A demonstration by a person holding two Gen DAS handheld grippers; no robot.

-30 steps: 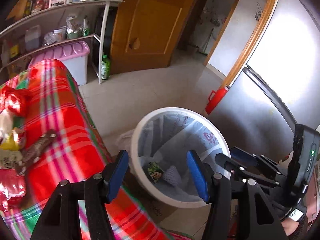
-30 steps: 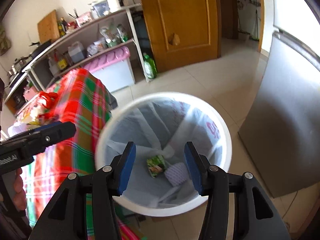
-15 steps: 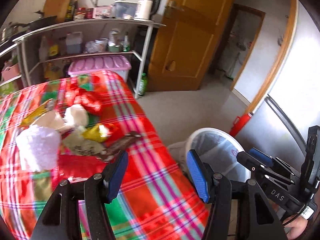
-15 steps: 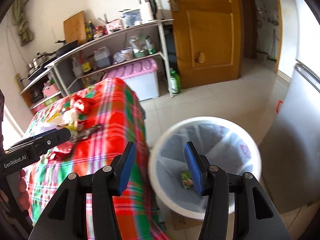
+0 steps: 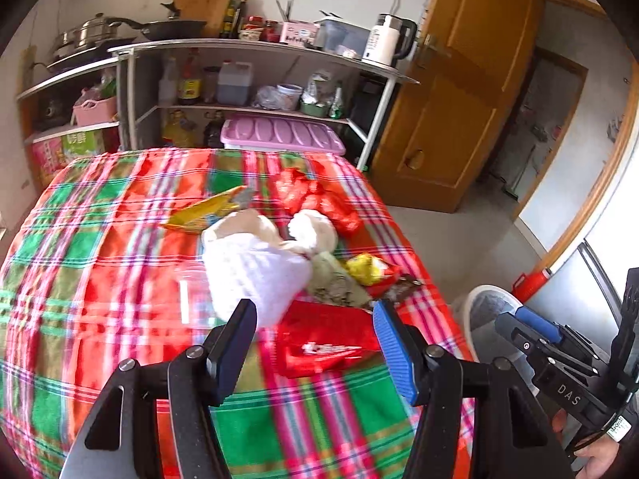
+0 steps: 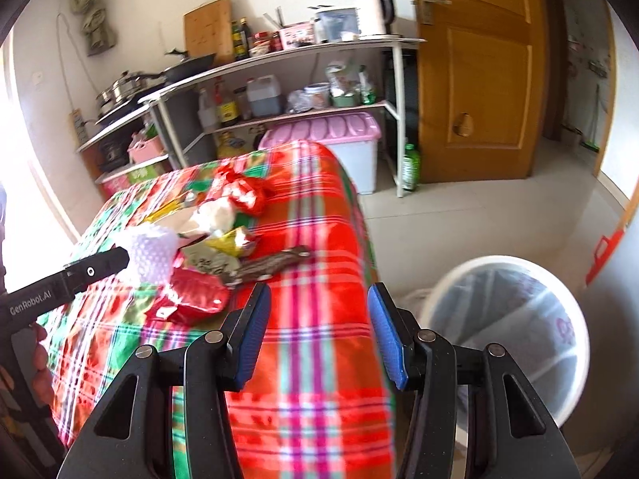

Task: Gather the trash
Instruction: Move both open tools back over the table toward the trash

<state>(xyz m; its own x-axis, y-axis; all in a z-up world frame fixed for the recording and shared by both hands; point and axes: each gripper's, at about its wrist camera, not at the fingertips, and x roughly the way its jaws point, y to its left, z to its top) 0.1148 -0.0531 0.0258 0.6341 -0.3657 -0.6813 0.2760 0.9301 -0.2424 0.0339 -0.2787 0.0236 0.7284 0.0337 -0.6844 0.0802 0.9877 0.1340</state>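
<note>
Both the left gripper (image 5: 313,343) and right gripper (image 6: 319,335) stand open and empty; the heaped wrappers ahead overlap, so closing on the red packet (image 5: 325,345) risks dragging neighbouring trash off the plaid tablecloth (image 5: 100,279).

My right gripper (image 6: 317,329) hangs open and empty over the plaid tablecloth (image 6: 319,359), trash bin (image 6: 507,333) just right.

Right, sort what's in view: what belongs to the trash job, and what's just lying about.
Job:
- red wrapper
- white foam net
- yellow packet
- red plastic bag
- bin

Lying about:
- kettle
- pink-lidded box
- green bottle
- wok
</note>
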